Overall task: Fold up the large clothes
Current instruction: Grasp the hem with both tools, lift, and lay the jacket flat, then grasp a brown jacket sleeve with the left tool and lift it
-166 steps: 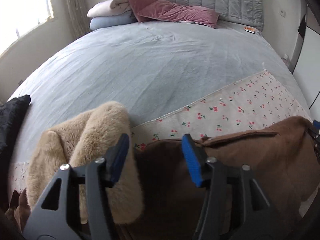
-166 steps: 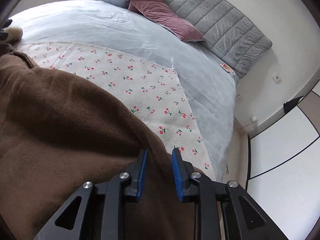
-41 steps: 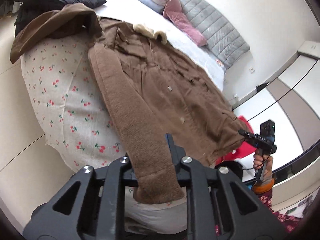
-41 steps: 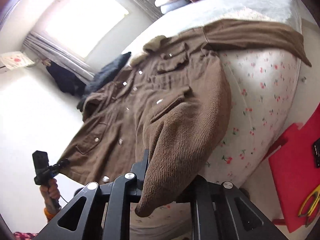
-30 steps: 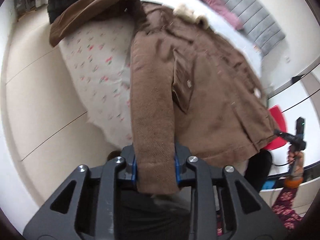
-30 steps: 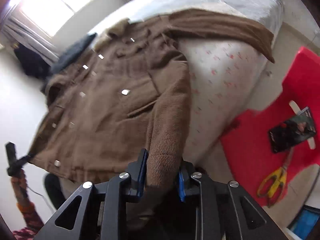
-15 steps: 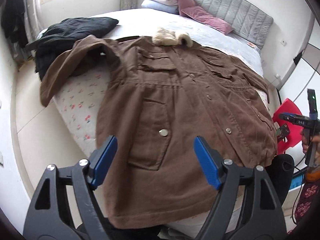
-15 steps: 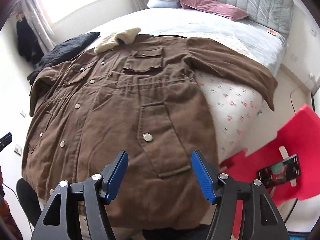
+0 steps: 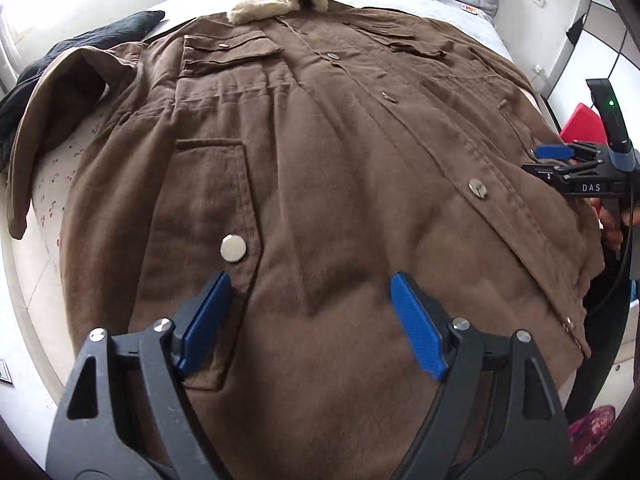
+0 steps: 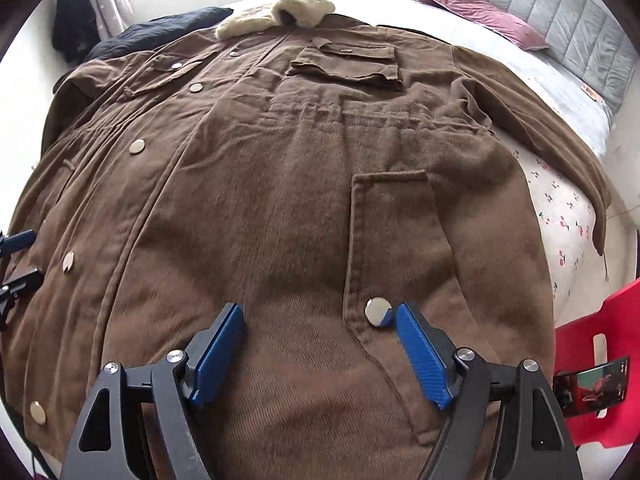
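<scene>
Two black grippers with ribbed blue pads, the left gripper (image 9: 310,300) and right gripper (image 10: 320,332), hover with jaws spread wide over the hem of one brown brushed-cotton coat (image 9: 340,168), spread front-up on the bed. Beyond lies its beige fleece collar (image 10: 276,16). Only the right view shows the red plastic chair (image 10: 592,320).

The brown coat (image 9: 340,184) covers nearly the whole near end of the bed (image 10: 560,208); both claws hang over its hem with jaws spread wide; a black garment (image 9: 100,40) blocks the far left edge; pillows (image 10: 472,4) crowd the headboard; a red chair (image 10: 592,344) stands beside the bed's right edge.
</scene>
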Tool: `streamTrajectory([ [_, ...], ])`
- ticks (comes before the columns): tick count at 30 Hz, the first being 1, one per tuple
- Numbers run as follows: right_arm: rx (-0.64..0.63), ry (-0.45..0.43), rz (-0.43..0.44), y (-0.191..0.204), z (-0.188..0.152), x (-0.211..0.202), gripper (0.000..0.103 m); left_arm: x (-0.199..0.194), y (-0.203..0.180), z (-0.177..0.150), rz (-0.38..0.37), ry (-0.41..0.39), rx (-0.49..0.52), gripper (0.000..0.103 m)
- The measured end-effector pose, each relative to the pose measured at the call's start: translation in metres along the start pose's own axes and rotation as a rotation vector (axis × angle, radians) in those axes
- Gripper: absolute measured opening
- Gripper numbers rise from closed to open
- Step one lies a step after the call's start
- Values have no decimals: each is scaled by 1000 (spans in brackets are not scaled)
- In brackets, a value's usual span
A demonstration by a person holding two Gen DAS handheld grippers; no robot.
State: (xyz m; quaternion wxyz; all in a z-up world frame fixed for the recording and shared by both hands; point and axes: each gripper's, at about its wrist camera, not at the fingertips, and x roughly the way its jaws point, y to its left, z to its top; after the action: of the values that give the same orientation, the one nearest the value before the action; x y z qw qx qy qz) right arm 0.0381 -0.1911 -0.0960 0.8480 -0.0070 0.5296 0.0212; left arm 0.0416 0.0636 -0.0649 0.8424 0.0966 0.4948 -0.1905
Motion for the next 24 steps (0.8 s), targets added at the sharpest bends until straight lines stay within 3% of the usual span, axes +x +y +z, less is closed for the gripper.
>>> streamTrajectory([
  [5,18,64,33,-6,2,-29,80,-34,20,-1,-111,65,-75,82],
  [8,13,22,105,-5,14,-56,80,-64,44,6,-124,-11,-150,82],
  [12,-17,-57,115,-2,43,-86,80,-101,97,22,-39,-134,-273,83],
  [18,-50,-123,51,10,95,-98,80,-110,202,25,81,-227,-550,84],
  [21,-54,-126,53,16,114,-90,80,-96,260,9,96,-246,-753,84],
  [24,-70,-105,71,28,125,-74,80,-72,315,-16,49,-274,-955,84],
])
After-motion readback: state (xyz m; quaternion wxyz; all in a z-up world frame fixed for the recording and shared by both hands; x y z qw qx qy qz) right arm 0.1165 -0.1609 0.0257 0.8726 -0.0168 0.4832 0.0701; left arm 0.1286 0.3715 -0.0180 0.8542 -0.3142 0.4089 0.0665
